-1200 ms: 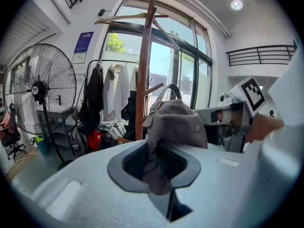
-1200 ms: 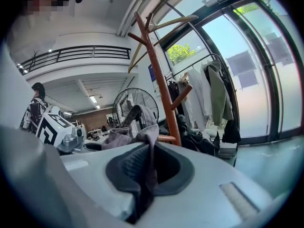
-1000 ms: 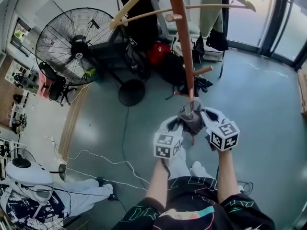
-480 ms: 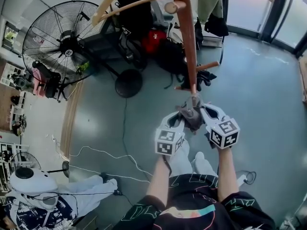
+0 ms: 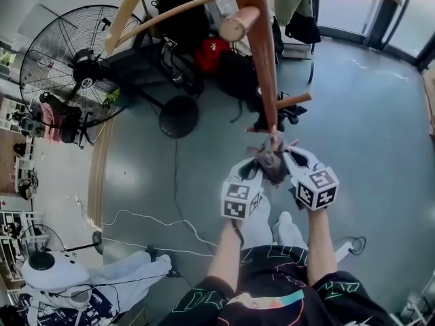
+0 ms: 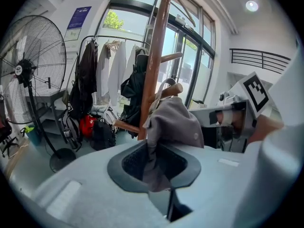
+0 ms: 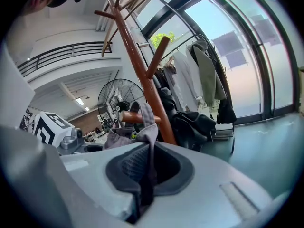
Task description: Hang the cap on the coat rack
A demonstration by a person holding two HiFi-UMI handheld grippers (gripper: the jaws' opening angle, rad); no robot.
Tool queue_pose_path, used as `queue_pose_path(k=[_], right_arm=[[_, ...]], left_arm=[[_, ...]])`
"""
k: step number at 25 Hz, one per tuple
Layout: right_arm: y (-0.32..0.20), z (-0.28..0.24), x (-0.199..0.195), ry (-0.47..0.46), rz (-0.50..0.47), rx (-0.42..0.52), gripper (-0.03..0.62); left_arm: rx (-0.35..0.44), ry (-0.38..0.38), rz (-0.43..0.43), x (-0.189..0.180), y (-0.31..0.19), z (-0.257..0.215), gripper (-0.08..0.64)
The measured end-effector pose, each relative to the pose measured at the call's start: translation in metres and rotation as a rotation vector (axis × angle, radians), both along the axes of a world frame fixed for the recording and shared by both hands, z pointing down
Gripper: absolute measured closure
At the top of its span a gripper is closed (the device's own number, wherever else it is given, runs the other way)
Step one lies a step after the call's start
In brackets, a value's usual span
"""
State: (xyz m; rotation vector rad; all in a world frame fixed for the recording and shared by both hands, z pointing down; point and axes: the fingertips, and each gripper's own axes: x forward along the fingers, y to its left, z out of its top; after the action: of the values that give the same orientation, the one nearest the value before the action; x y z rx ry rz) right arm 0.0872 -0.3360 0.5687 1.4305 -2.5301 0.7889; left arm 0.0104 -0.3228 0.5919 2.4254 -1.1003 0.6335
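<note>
Grey cap [image 5: 272, 168], clamped in left tongs [image 5: 255, 169] and right tongs [image 5: 288, 159]: we hold it spread, lowering its band over the peg [image 6: 172, 90] just ahead.

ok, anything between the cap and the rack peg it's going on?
Nothing visible. The left gripper and right gripper are shut on the cap, right beside the coat rack, with a peg just behind it.
</note>
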Motion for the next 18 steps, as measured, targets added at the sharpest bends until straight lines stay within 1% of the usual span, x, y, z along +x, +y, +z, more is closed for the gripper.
queue_pose_path(k=[7, 11, 14, 16, 17, 18], right_arm=[[-0.014, 0.008, 0.002, -0.013, 0.030, -0.028, 0.581], [-0.019, 0.014, 0.004, -0.016, 0.047, -0.043, 0.581], [-0.021, 0.017, 0.005, -0.004, 0.065, -0.054, 0.581], [-0.021, 0.024, 0.006, 0.019, 0.078, -0.066, 0.581], [-0.020, 0.030, 0.006, 0.031, 0.083, -0.073, 0.581], [-0.019, 0.035, 0.006, 0.037, 0.086, -0.079, 0.566]], left_arm=[[-0.027, -0.012, 0.026, 0.002, -0.014, 0.007, 0.500], [-0.042, -0.019, 0.026, 0.004, -0.020, 0.013, 0.499], [-0.052, -0.020, 0.016, 0.004, -0.023, 0.019, 0.499], [-0.062, -0.043, -0.005, 0.002, -0.025, 0.030, 0.497], [-0.069, -0.061, -0.022, 0.000, -0.025, 0.038, 0.489], [-0.077, -0.069, -0.038, -0.001, -0.025, 0.045, 0.469]])
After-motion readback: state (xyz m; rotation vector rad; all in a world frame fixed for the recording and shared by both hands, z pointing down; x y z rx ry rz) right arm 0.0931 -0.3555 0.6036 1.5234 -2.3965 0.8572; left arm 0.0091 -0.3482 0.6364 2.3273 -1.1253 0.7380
